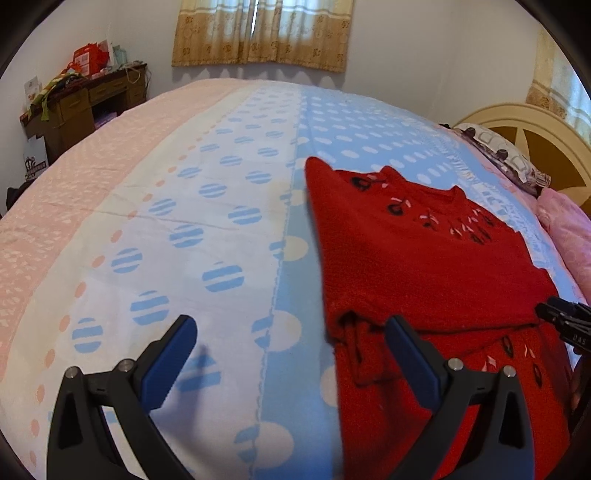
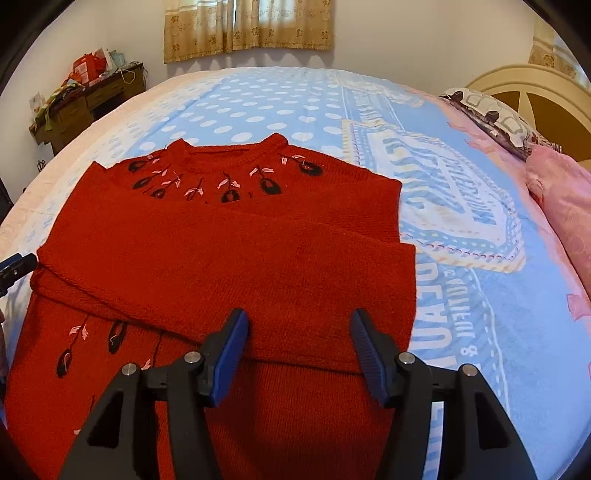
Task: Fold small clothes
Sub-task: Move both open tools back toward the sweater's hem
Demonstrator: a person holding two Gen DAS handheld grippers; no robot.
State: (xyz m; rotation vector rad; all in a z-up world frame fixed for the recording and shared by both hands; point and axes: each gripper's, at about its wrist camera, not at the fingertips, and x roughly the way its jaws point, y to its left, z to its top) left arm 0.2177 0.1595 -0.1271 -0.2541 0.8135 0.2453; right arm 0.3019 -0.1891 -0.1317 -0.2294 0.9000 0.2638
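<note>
sleeves folded in, lengthwise fold still to come

nearest the right claw (image 2: 297, 354), its blue-padded jaws stand parted about halfway with nothing pinched between them; they hang just above the lower body of the red knitted sweater with dark embroidered flowers (image 2: 229, 258), over the edge of a sleeve that lies crossed over the chest. the left claw (image 1: 291, 363) is spread wide and also holds nothing: one blue pad sits over the bare sheet, the other over the sweater's left edge, where the folded layers bunch into a small ridge.

just beyond both claws the sweater lies flat, front up, on the blue and white dotted bed sheet (image 1: 229, 206). both sleeves look already brought across the body, so the sides read as straight edges and the garment as a narrow rectangle. further ahead of the claws is the round neckline with its ring of flowers, uncovered.

as a judgement, the sleeve step is done; what seems left is bringing the hem up toward the collar, perhaps smoothing the bunched left edge first.

far past the sweater are a patterned pillow (image 2: 495, 114), a cream headboard (image 2: 535, 85), a cluttered brown desk (image 1: 88, 99) and yellow curtains (image 1: 262, 33).
</note>
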